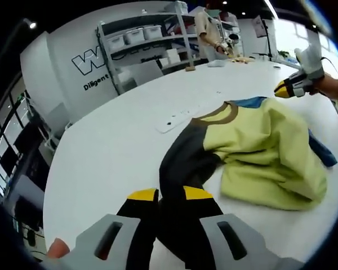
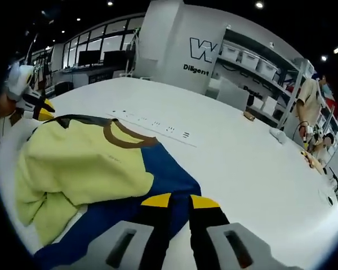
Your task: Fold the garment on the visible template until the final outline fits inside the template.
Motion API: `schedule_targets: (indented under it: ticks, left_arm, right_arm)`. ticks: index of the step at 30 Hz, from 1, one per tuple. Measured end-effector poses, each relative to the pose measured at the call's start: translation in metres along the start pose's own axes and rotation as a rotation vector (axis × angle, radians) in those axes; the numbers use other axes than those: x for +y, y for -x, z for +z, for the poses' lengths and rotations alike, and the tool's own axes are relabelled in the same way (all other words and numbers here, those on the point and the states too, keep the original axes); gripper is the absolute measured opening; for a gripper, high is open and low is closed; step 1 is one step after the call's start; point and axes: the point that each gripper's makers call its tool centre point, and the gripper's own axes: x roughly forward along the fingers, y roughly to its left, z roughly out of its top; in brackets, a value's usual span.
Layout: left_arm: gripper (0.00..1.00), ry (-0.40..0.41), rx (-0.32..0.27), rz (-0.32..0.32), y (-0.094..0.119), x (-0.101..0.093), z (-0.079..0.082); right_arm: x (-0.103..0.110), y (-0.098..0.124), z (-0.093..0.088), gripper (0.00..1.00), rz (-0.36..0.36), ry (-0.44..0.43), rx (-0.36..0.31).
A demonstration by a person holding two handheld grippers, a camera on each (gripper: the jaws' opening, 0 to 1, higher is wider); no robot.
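You are pinching the dark sleeve of the garment [image 1: 253,146] with your left gripper [image 1: 170,195], its yellow-tipped jaws closed on the cloth. Your right gripper [image 2: 180,201] is clamping the blue sleeve, jaws nearly together. The yellow body is lying crumpled between them on the white table [image 2: 242,163], near a white strip [image 2: 155,125].
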Motion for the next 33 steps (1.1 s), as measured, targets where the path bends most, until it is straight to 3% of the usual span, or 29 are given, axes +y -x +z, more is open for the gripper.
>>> schedule_targets:
  ticks: [6,15,24,33]
  left_arm:
    - [0.12,0.008,0.0,0.003,0.014,-0.004,-0.006]
    - [0.12,0.033,0.017,-0.007,0.04,-0.025,-0.033]
    - [0.11,0.064,0.013,-0.012,0.057,-0.04,-0.044]
    - [0.11,0.086,0.025,-0.035,0.07,-0.065,-0.062]
  right_arm:
    - [0.013,0.016,-0.002,0.08,0.014,0.006,-0.006]
    - [0.041,0.041,-0.012,0.07,0.046,0.027,-0.01]
    - [0.066,0.064,-0.023,0.07,0.079,0.034,-0.004]
    - [0.107,0.091,-0.04,0.06,0.152,0.066,0.016]
